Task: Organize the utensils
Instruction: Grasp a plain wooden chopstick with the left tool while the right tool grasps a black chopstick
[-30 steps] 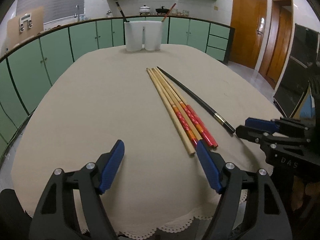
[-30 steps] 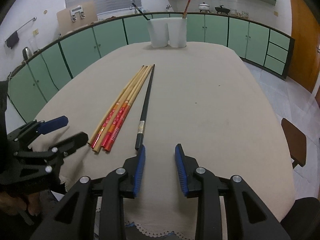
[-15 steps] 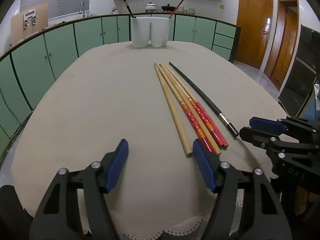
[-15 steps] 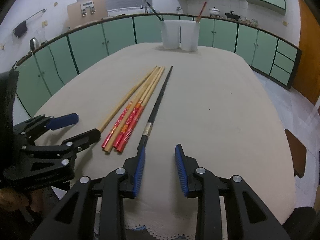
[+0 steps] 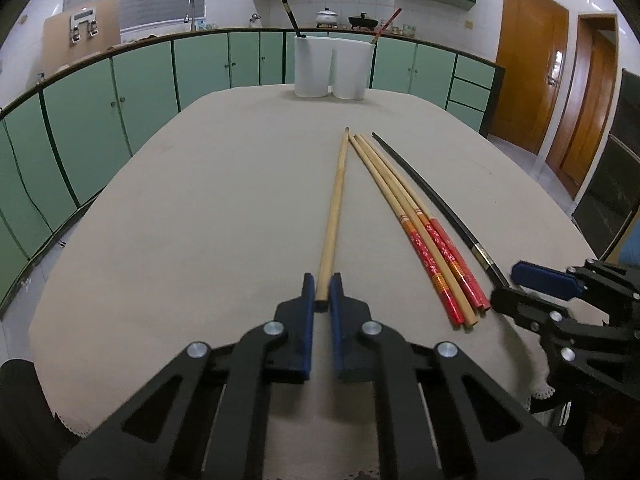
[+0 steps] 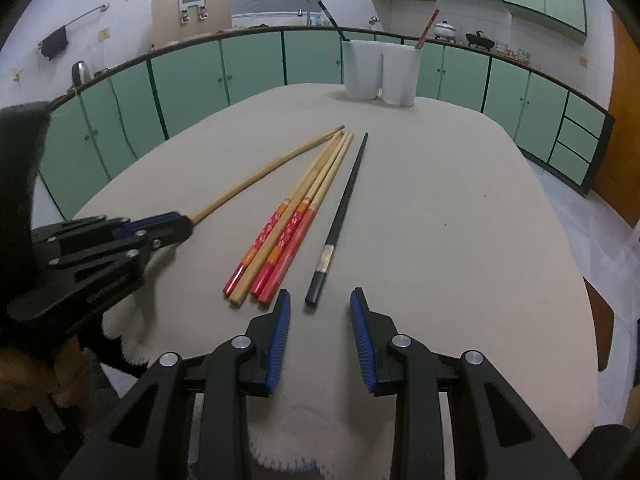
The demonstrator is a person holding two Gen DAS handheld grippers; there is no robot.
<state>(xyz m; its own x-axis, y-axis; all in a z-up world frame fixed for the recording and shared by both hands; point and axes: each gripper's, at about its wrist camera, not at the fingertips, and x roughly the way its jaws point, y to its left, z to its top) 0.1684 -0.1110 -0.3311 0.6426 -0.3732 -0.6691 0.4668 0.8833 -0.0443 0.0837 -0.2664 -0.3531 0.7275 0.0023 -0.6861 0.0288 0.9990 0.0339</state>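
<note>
Green cabinets [image 5: 140, 80] ring a kitchen where a cloth-covered tabletop [image 5: 200, 200] carries a spread of chopsticks. At its near edge the left gripper [image 5: 323, 292] has its blue fingers [image 5: 307, 300] pressed onto the butt end of a plain chopstick [image 5: 335, 208], which lies along the cloth with its tip pointing toward the far end and angles away from the others at the near end. Just to its right lie three red-handled chopsticks [image 5: 432, 248] side by side, their tips close to the plain one's tip. A black chopstick [image 5: 436, 204] rests beside those, on the side farther from the plain one. In the right wrist view the right gripper [image 6: 320, 312] hovers low with its fingers [image 6: 280, 320] spread apart, the black chopstick's [image 6: 340, 220] butt end lying just ahead of the gap between them; nothing is held. Two white holders [image 5: 330, 66] stand touching each other at the far end of the tabletop, the left one with a dark utensil [image 5: 290, 14] sticking out, the right one with a red chopstick [image 5: 386, 26].
</note>
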